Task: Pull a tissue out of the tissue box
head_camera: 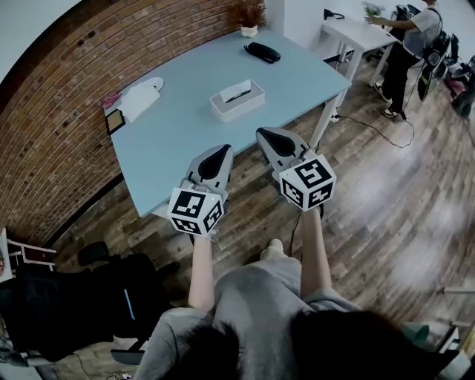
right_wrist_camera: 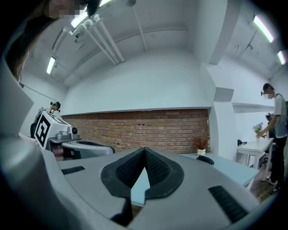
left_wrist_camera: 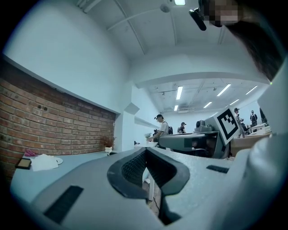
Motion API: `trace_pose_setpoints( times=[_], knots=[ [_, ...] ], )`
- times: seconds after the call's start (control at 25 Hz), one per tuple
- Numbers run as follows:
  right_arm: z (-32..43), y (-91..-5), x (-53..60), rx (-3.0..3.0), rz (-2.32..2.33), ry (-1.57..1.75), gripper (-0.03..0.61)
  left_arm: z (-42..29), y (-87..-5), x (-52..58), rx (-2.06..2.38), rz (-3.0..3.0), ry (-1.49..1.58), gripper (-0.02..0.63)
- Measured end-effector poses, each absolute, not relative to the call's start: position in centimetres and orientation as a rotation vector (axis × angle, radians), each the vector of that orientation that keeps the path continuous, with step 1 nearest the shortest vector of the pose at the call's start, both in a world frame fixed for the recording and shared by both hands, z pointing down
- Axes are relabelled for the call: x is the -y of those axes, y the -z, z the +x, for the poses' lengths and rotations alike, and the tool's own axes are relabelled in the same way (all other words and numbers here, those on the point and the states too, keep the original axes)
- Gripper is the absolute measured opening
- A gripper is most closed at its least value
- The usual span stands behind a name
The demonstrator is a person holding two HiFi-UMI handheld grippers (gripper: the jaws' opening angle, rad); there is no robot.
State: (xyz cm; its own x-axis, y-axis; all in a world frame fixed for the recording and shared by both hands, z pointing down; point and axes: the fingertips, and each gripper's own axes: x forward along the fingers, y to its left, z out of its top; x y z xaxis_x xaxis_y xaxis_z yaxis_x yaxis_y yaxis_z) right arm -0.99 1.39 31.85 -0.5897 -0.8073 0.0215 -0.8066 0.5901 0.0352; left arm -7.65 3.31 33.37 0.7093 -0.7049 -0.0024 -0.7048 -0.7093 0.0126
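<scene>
Two hand-held grippers extend in front of me, side by side and level, with their tips at the near edge of a pale blue counter [head_camera: 178, 141]. My left hand-held gripper [head_camera: 220, 152] is clenched, its dark ribbed pads meeting at the tip with nothing between them. My right hand-held gripper [head_camera: 266, 134] is clenched and empty in the same way. The tissue box [head_camera: 237, 99], white and rectangular with a dark slit in its top, sits near the middle of the counter, beyond both grippers and clear of them. Farther back lie a black oblong object [head_camera: 262, 52] and a small potted plant [head_camera: 249, 18]. Some white items [head_camera: 141, 96] rest at the counter's left side, by a brick wall [head_camera: 67, 82]. A wooden floor [head_camera: 386, 193] spreads to the right, where a person [head_camera: 410, 37] stands at a white desk.
</scene>
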Motion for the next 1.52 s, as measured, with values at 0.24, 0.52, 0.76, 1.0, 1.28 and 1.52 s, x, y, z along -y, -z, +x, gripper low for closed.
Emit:
trace_pose_setpoints(
  times=[0.24,0.52,0.76,1.0,1.28,1.52],
  knots=[
    [0.2,-32.0,1.4,2.772,1.374,-0.018,-0.002,-7.0,-33.4,-0.7,1.223,2.853,-0.005,0.003],
    [1.4,-32.7,3.6,2.819,1.338,-0.079,-0.002,-6.3,-34.3,1.0,1.272,2.819,-0.047,0.003],
    [2.1,-33.6,4.7,2.824,1.298,-0.101,-0.002,-5.6,-34.9,1.9,1.298,2.794,-0.063,0.003],
    [3.9,-34.1,5.2,2.817,1.256,-0.098,-0.002,-4.4,-35.3,2.5,1.346,2.758,-0.064,0.003],
    [5.2,-35.5,5.7,2.818,1.209,-0.123,-0.002,-3.0,-36.3,2.8,1.393,2.719,-0.048,0.003],
    [5.0,-36.1,6.4,2.824,1.193,-0.141,-0.002,-3.7,-36.8,3.3,1.422,2.693,-0.064,0.003]
  ],
)
